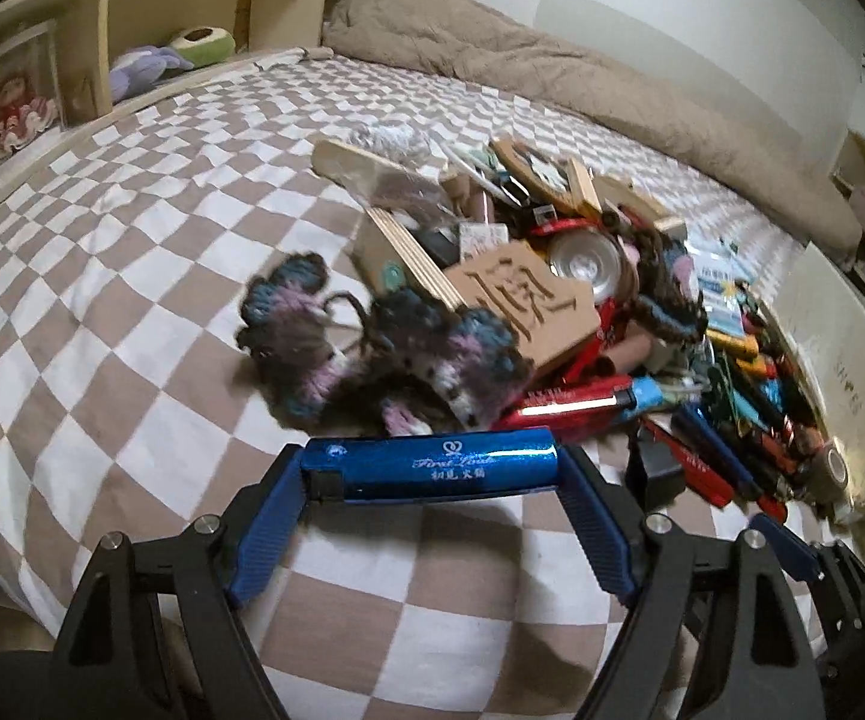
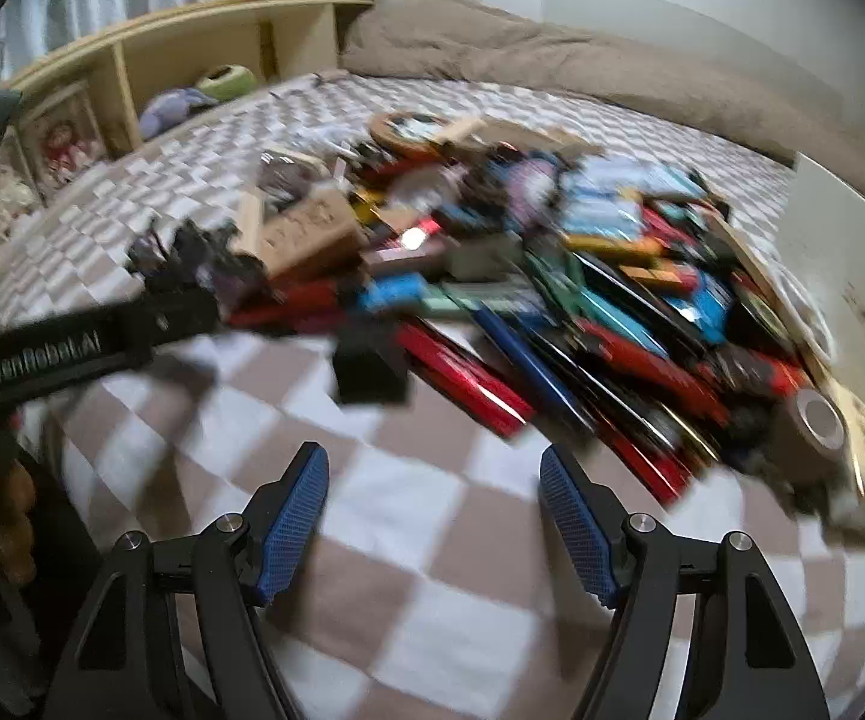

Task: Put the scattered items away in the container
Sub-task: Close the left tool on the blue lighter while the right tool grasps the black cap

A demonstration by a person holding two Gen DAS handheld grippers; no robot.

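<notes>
The left gripper (image 1: 432,468) has its jaws closed endwise on a blue lighter (image 1: 429,465), held crosswise at lower centre, probably for carrying to the white container (image 1: 840,372) at the right edge. The heap of scattered items (image 1: 582,312) lies beyond, right of centre. The right gripper (image 2: 432,510) stands open and empty; the heap (image 2: 552,300) sits above it, unreached.

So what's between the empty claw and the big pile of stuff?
Only bare checkered bedsheet lies between the right gripper and the pile, shown in the right wrist view.
</notes>
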